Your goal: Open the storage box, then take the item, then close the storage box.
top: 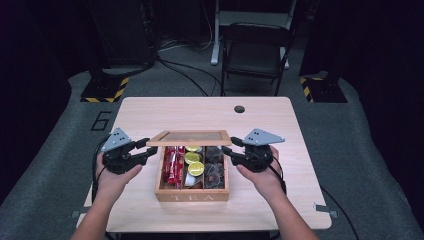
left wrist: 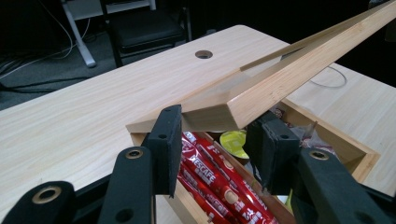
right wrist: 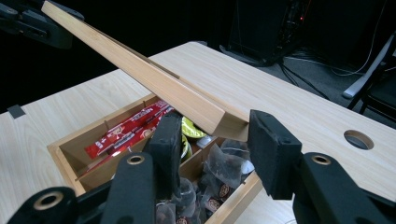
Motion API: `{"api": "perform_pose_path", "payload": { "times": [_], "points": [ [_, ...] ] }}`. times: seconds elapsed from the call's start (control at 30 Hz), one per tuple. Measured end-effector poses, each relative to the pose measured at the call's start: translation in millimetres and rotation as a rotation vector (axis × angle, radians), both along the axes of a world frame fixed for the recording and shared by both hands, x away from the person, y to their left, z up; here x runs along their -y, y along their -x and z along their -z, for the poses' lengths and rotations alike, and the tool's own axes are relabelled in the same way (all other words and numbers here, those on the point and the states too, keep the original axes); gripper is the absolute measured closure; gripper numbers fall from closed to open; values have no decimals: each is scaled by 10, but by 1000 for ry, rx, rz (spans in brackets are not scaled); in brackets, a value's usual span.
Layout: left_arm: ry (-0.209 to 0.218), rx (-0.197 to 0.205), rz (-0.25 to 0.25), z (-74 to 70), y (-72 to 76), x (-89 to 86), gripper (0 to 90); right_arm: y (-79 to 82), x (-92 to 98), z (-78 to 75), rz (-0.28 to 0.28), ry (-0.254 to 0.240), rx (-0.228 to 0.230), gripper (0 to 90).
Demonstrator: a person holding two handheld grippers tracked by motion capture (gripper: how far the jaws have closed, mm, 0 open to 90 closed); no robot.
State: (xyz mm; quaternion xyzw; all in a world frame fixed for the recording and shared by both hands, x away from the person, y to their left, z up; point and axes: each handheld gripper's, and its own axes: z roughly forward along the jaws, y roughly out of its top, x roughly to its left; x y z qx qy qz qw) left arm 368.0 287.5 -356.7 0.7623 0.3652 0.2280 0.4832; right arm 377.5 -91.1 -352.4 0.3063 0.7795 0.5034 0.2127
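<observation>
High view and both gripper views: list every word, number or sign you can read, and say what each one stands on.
"TEA": on the front wall of the wooden box.
"6": on the grey floor left of the table.
"ESCAFE": the letters that show on the red stick packets; the start is hidden by a jaw.
Print on the dark tea bags and the yellow capsules: too small or blurred to read.

Two black foam-padded jaws of the left gripper (left wrist: 219, 144) rise from the bottom of the frame, standing apart on either side of the corner of a pale wooden lid (left wrist: 280, 79). The lid slants to the upper right. Below it, an open wooden box (left wrist: 359, 158) holds red stick sachets (left wrist: 215, 182) and a yellow-topped capsule (left wrist: 233, 140). A light wooden table (left wrist: 70, 121) with a round hole (left wrist: 204, 54) fills the left and centre.
</observation>
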Motion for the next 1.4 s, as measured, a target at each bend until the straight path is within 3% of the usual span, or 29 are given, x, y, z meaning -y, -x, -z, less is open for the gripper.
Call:
{"api": "perform_pose_path", "payload": {
  "times": [0.43,0.9,1.07,1.13,1.33,1.4],
  "points": [
    [21,10,-20,-12,-226,11,569,-132,-19,-113,12,-16,3,546],
    [8,20,-15,-13,-226,10,579,-138,-21,-100,29,-33,6,515],
    [22,20,-16,-14,-241,4,577,-36,80,42,74,-49,-11,523],
    [29,18,-13,-13,-247,0,577,21,121,170,83,-51,-31,535],
    [28,21,-20,-2,-231,9,576,153,89,560,25,-25,-62,552],
    [27,21,-18,-2,-233,7,576,151,36,666,-2,-6,-102,552]
  ]
}}
